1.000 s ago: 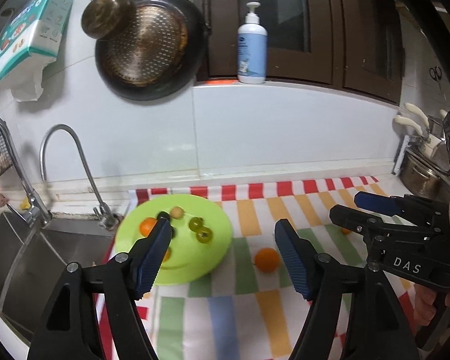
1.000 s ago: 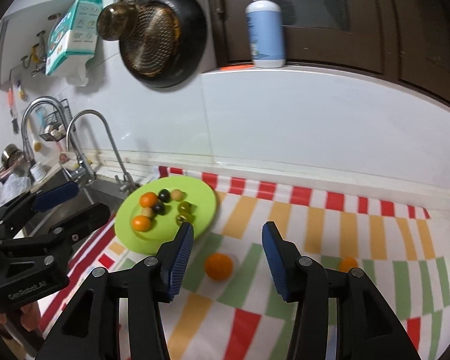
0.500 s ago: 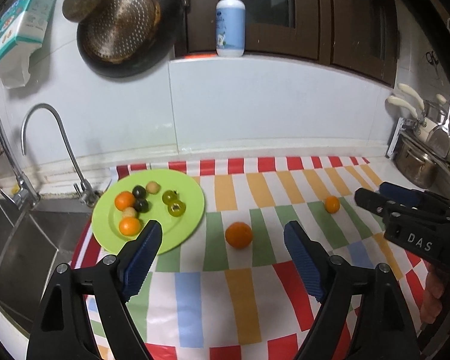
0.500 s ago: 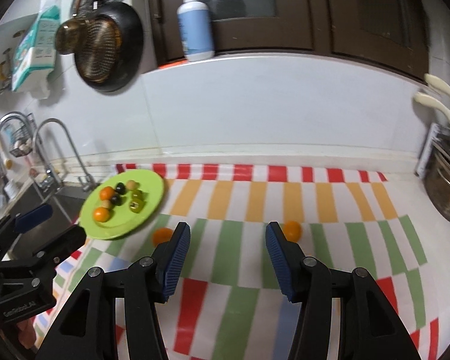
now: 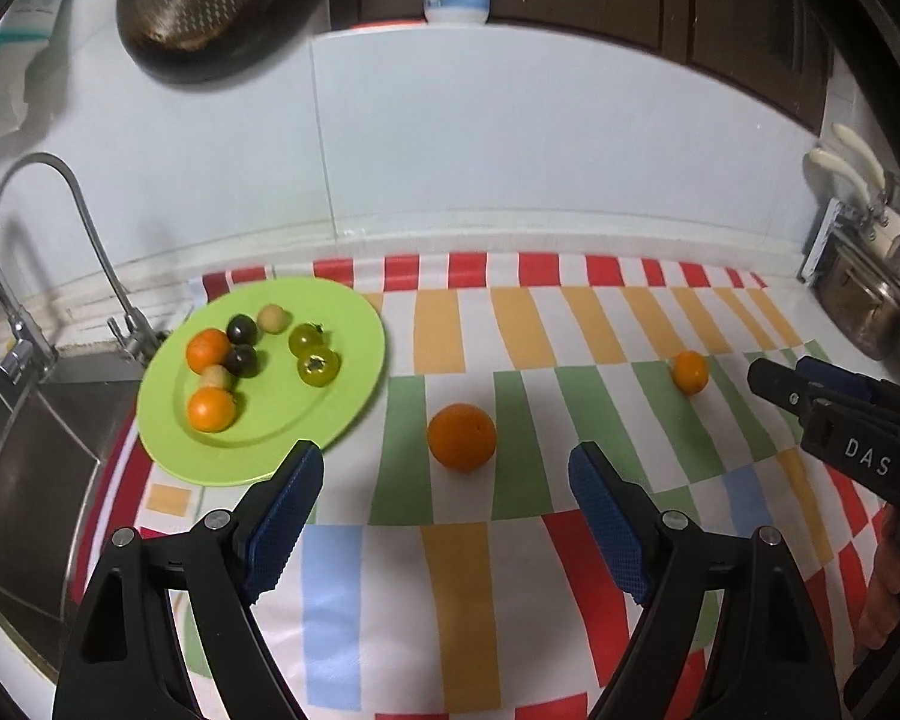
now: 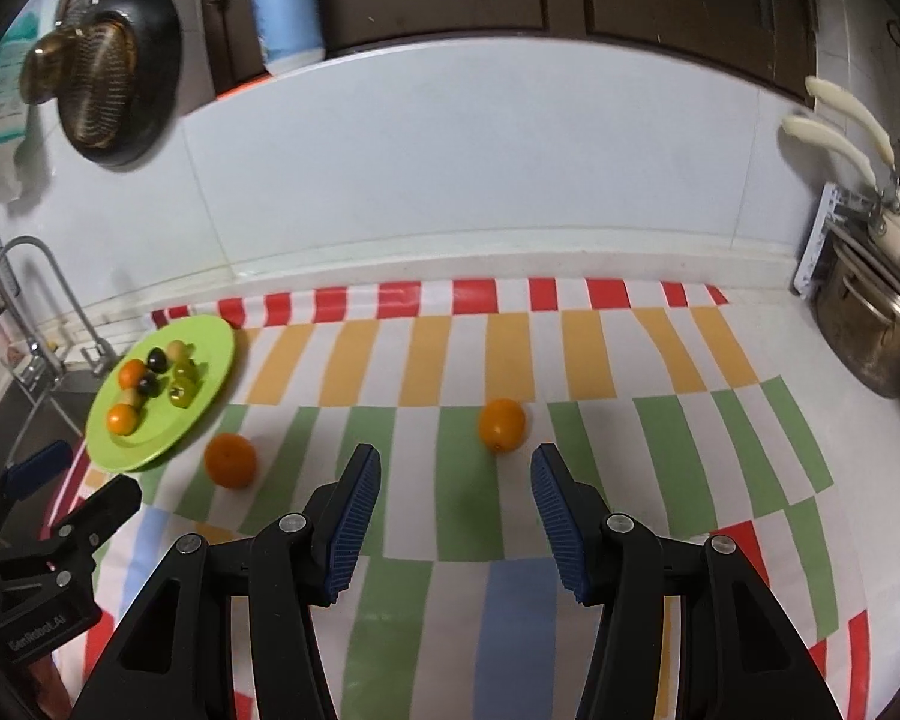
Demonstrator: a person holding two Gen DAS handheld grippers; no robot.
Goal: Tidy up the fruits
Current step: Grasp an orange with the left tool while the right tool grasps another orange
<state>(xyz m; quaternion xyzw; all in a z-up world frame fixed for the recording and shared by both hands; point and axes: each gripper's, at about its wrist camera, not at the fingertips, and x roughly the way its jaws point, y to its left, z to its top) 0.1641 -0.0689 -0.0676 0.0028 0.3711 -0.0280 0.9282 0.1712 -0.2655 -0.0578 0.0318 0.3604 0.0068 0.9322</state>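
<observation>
Oranges, one large (image 5: 461, 437) and one smaller (image 6: 501, 424), perhaps a kumquat, lie on the striped cloth (image 6: 510, 354) before the wide-spread, empty left claw (image 5: 444, 498) and right claw (image 6: 455, 495).

The left tool (image 5: 444, 483) hangs above the bench with its blue-padded jaws spread wide and nothing between them, while the right tool (image 6: 455, 483), likewise spread and holding nothing, hovers off to its right, a hand (image 5: 885, 594) gripping its handle.
</observation>
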